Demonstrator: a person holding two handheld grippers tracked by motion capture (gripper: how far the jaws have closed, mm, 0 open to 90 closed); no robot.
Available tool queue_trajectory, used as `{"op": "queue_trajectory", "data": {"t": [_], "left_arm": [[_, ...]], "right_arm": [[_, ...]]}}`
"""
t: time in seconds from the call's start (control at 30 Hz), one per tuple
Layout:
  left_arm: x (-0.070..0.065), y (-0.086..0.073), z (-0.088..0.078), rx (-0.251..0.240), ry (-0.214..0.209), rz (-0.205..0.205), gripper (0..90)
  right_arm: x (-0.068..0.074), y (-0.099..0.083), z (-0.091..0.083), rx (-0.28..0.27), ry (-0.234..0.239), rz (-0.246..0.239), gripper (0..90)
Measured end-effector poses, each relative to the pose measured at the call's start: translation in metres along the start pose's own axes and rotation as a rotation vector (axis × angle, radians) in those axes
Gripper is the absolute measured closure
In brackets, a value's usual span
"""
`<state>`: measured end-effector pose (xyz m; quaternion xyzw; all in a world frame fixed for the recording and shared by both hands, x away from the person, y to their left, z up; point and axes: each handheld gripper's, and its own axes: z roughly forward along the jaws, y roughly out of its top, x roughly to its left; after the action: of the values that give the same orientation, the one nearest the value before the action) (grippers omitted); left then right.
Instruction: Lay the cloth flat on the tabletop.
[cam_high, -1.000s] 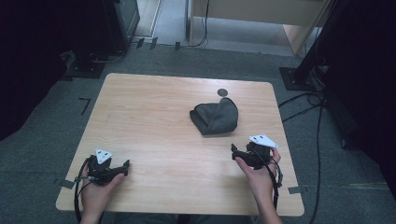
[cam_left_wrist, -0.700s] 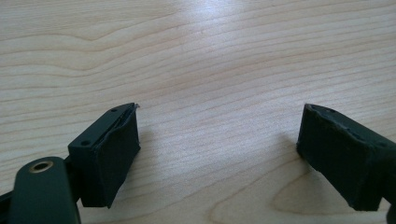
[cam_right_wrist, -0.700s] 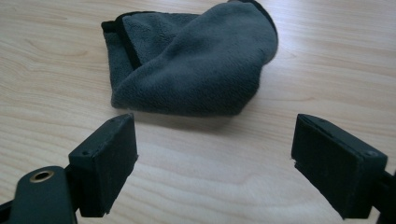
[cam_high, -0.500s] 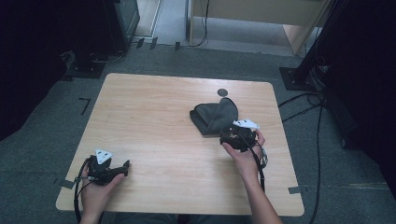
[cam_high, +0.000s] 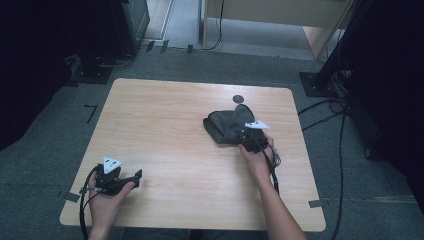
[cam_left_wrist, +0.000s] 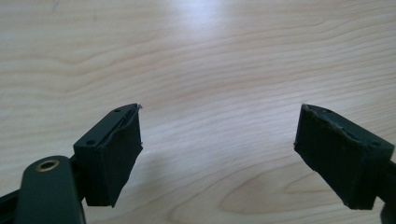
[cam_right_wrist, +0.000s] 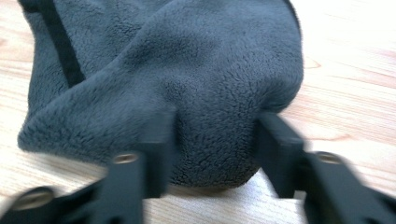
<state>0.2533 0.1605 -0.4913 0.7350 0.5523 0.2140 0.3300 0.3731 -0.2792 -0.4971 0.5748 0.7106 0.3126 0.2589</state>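
A dark grey fleece cloth (cam_high: 225, 125) lies bunched on the right half of the wooden table (cam_high: 165, 115). My right gripper (cam_high: 244, 134) is at the cloth's near edge. In the right gripper view its jaws have just been closing and now press on a fold of the cloth (cam_right_wrist: 187, 70) from both sides, the gripper (cam_right_wrist: 217, 140) gripping its rounded near end. My left gripper (cam_high: 137, 175) rests at the table's front left corner, jaws pointing right. In the left gripper view the gripper (cam_left_wrist: 219, 140) stands wide open over bare wood.
A small dark round mark (cam_high: 238, 98) sits on the table just beyond the cloth. Cables (cam_high: 345, 125) trail on the floor to the right, beside a black stand base (cam_high: 315, 82). Another stand base (cam_high: 92, 75) is at the far left.
The right hand moved from the table's front right forward and left to the cloth, and its jaws closed onto the cloth's near edge. The left hand stayed put.
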Motion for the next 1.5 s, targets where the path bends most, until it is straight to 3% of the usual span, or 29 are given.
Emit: {"op": "queue_trajectory", "data": {"t": [0.03, 0.07, 0.1, 0.17, 0.2, 0.27, 0.3, 0.37, 0.4, 0.43, 0.47, 0.5, 0.53, 0.63, 0.67, 0.7, 0.73, 0.77, 0.8, 0.87, 0.97, 1.0, 1.13, 1.17, 1.2, 1.27, 1.33, 1.4, 1.5], "left_arm": [[-0.003, 0.003, 0.000, -0.006, -0.007, 0.008, 14.4], [-0.006, 0.007, -0.001, -0.011, -0.015, 0.013, 14.5], [-0.011, 0.014, -0.001, -0.026, -0.031, 0.028, 14.5], [-0.014, 0.018, -0.001, -0.034, -0.041, 0.033, 14.5], [-0.019, 0.025, 0.000, -0.043, -0.058, 0.049, 14.5], [-0.022, 0.030, 0.002, -0.049, -0.068, 0.059, 14.5], [-0.029, 0.036, 0.005, -0.055, -0.087, 0.071, 14.5], [-0.034, 0.041, 0.007, -0.060, -0.102, 0.082, 14.5], [-0.039, 0.045, 0.009, -0.062, -0.113, 0.090, 14.5], [-0.044, 0.048, 0.011, -0.065, -0.125, 0.104, 14.5], [-0.055, 0.054, 0.015, -0.075, -0.151, 0.132, 14.5], [-0.055, 0.054, 0.015, -0.075, -0.151, 0.132, 14.5], [-0.067, 0.059, 0.019, -0.080, -0.185, 0.156, 14.6], [-0.077, 0.061, 0.023, -0.084, -0.222, 0.181, 14.7], [-0.086, 0.060, 0.029, -0.076, -0.269, 0.196, 14.9], [-0.086, 0.060, 0.029, -0.076, -0.269, 0.196, 15.0], [-0.093, 0.058, 0.034, -0.057, -0.296, 0.225, 15.0], [-0.093, 0.058, 0.034, -0.057, -0.296, 0.225, 15.0], [-0.100, 0.055, 0.038, -0.049, -0.329, 0.247, 16.6], [-0.102, 0.054, 0.039, -0.049, -0.341, 0.250, 19.7], [-0.105, 0.050, 0.046, -0.035, -0.361, 0.256, 23.7], [-0.106, 0.049, 0.049, -0.028, -0.366, 0.249, 25.5], [-0.107, 0.046, 0.057, -0.006, -0.379, 0.209, 32.8], [-0.107, 0.046, 0.058, -0.008, -0.388, 0.204, 32.8], [-0.107, 0.046, 0.056, -0.014, -0.403, 0.198, 34.8], [-0.105, 0.047, 0.054, -0.025, -0.416, 0.187, 35.0], [-0.100, 0.050, 0.048, -0.049, -0.445, 0.156, 35.0], [-0.095, 0.053, 0.042, -0.078, -0.470, 0.127, 34.9], [-0.094, 0.054, 0.039, -0.094, -0.485, 0.131, 34.8]], "right_arm": [[0.000, 0.000, 0.000, 0.000, 0.000, 0.000, 67.4], [-0.005, 0.000, -0.003, -0.019, 0.038, 0.043, 77.6], [-0.006, 0.000, -0.006, -0.032, 0.057, 0.057, 79.0], [-0.005, -0.001, -0.009, -0.045, 0.076, 0.063, 80.0], [-0.002, -0.002, -0.015, -0.080, 0.120, 0.057, 81.0], [0.000, -0.003, -0.018, -0.091, 0.134, 0.058, 81.1], [0.007, -0.006, -0.027, -0.120, 0.189, 0.069, 81.2], [0.010, -0.007, -0.030, -0.131, 0.207, 0.073, 81.2], [0.023, -0.010, -0.040, -0.149, 0.256, 0.061, 81.2], [0.023, -0.010, -0.040, -0.149, 0.256, 0.061, 81.2], [0.036, -0.014, -0.048, -0.168, 0.296, 0.027, 81.1], [0.036, -0.014, -0.048, -0.168, 0.296, 0.027, 81.1], [0.049, -0.019, -0.057, -0.176, 0.346, 0.010, 81.1], [0.060, -0.024, -0.064, -0.183, 0.396, -0.010, 80.6], [0.068, -0.029, -0.070, -0.175, 0.456, -0.044, 75.0], [0.068, -0.029, -0.070, -0.175, 0.456, -0.044, 75.0], [0.072, -0.033, -0.074, -0.147, 0.527, -0.082, 60.7], [0.072, -0.033, -0.074, -0.147, 0.527, -0.082, 60.7], [0.071, -0.035, -0.081, -0.132, 0.542, -0.119, 48.2], [0.069, -0.035, -0.085, -0.137, 0.518, -0.128, 48.2], [0.055, -0.034, -0.093, -0.159, 0.489, -0.075, 49.6], [0.051, -0.034, -0.091, -0.158, 0.444, -0.051, 50.4], [0.053, -0.037, -0.077, -0.145, 0.424, 0.006, 48.9], [0.056, -0.037, -0.072, -0.136, 0.445, 0.010, 49.6], [0.067, -0.038, -0.064, -0.127, 0.524, -0.022, 55.7], [0.073, -0.039, -0.063, -0.122, 0.539, -0.049, 58.5], [0.089, -0.042, -0.063, -0.106, 0.585, -0.130, 60.5], [0.101, -0.046, -0.063, -0.089, 0.636, -0.160, 60.2], [0.117, -0.053, -0.061, -0.059, 0.648, -0.215, 59.7]]}}
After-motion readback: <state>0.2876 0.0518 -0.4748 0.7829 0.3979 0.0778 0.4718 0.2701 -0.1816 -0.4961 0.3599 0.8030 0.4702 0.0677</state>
